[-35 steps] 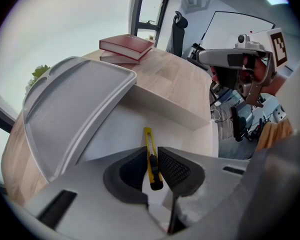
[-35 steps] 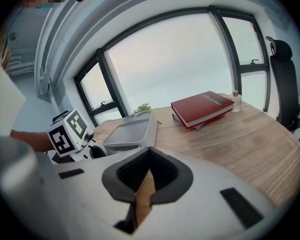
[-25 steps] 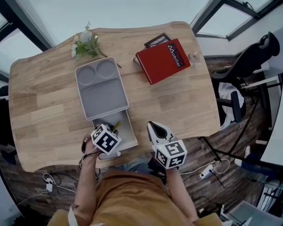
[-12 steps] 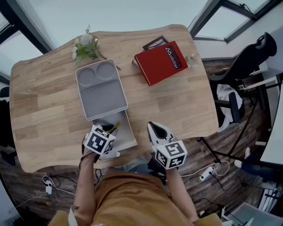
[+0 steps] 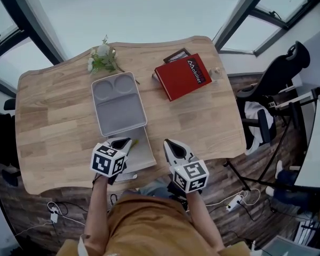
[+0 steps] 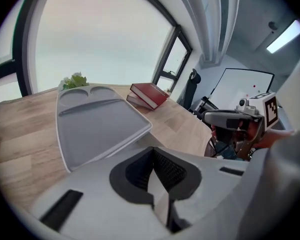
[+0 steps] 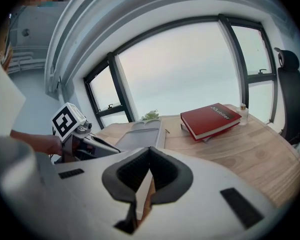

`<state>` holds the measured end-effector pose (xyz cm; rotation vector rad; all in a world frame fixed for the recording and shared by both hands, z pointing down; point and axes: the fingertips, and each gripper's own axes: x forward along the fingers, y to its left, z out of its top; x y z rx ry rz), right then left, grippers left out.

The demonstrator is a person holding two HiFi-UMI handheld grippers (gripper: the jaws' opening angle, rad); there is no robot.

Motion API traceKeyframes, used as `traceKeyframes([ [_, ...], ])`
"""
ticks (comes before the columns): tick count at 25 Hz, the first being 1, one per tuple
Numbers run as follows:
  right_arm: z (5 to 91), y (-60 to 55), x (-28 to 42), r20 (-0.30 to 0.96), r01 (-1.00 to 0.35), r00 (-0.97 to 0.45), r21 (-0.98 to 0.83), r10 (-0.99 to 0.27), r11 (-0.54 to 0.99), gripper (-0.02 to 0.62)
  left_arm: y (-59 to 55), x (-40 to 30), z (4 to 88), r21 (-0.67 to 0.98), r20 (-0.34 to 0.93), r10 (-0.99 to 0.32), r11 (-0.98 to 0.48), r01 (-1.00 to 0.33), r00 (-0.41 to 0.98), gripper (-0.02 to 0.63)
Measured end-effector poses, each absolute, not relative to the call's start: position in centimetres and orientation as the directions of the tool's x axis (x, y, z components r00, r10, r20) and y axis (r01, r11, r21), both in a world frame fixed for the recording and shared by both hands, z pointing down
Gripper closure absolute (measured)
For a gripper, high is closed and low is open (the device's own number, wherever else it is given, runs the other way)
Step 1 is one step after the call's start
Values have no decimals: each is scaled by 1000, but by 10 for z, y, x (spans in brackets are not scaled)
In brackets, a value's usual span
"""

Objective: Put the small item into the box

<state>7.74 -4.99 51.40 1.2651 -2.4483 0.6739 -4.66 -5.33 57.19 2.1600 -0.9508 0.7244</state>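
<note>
A shallow grey box lies near the table's front edge, and its grey compartment lid rests against the far end. The small item, a thin yellow-green piece, sits at the box's far end. My left gripper hovers at the box's left side, just left of the item, shut with nothing between its pads. The left gripper view shows the left gripper low behind the lid. My right gripper hangs right of the box, shut and empty. In the right gripper view, the right gripper faces the lid.
At the back right, a red book lies on a darker book. A sprig of white flowers lies behind the lid, and a small bottle stands right of the red book. An office chair stands off the table's right edge.
My left gripper has drawn back toward me and to the left, off the box. The yellow-green item stays at the box's far end. The right gripper has hardly moved.
</note>
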Motion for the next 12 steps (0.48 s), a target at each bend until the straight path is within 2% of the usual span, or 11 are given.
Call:
traceKeyframes([
  [12,469,-48,59,357,-803,-595,-268,-720,532,591,-57,-60,507,394,500,-603,-482,-783,622,601],
])
